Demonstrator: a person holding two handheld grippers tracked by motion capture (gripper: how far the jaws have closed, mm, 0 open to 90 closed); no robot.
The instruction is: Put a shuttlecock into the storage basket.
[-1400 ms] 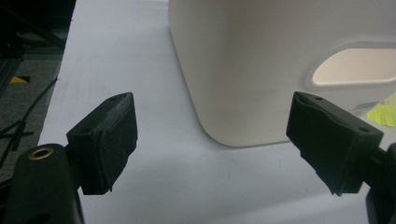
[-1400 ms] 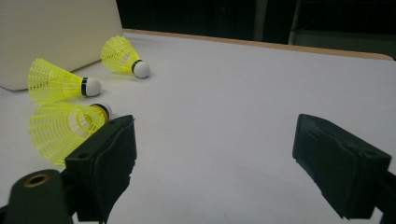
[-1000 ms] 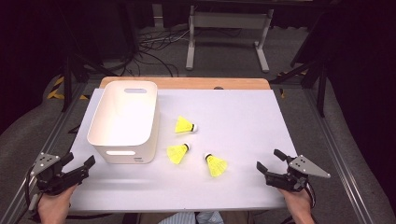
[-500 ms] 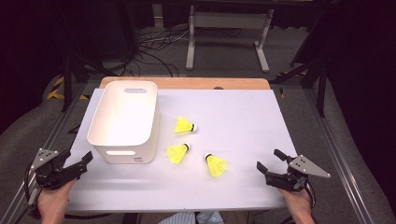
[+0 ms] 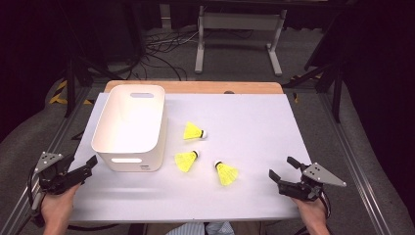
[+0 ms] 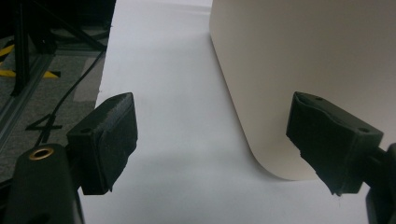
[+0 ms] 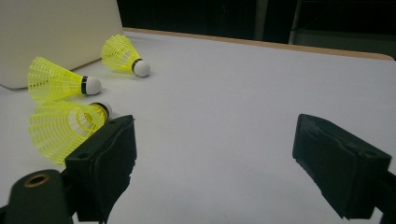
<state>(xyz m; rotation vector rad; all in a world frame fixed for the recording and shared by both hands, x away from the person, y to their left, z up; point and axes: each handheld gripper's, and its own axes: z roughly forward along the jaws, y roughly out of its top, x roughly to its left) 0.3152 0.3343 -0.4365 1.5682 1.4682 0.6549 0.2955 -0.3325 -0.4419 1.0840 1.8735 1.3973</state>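
Three yellow shuttlecocks lie on the white table (image 5: 254,127): one (image 5: 193,131) near the bin, one (image 5: 186,160) in front of it, one (image 5: 226,173) nearest my right gripper. A white plastic bin (image 5: 129,125) stands upright at the left. My left gripper (image 5: 84,167) is open at the front left, just off the bin's near corner (image 6: 303,56), with nothing between its jaws (image 6: 212,140). My right gripper (image 5: 282,168) is open at the front right, empty (image 7: 215,154). Its view shows the shuttlecocks (image 7: 63,126), (image 7: 56,81), (image 7: 120,53) to its left.
A wooden strip (image 5: 195,87) runs along the table's far edge. Metal rails (image 5: 54,142) flank both sides, with cables and a stand's legs (image 5: 237,44) on the floor beyond. Bare white surface spreads across the right half.
My left gripper has shifted slightly near the table's front left corner. The right gripper, bin and shuttlecocks have not moved.
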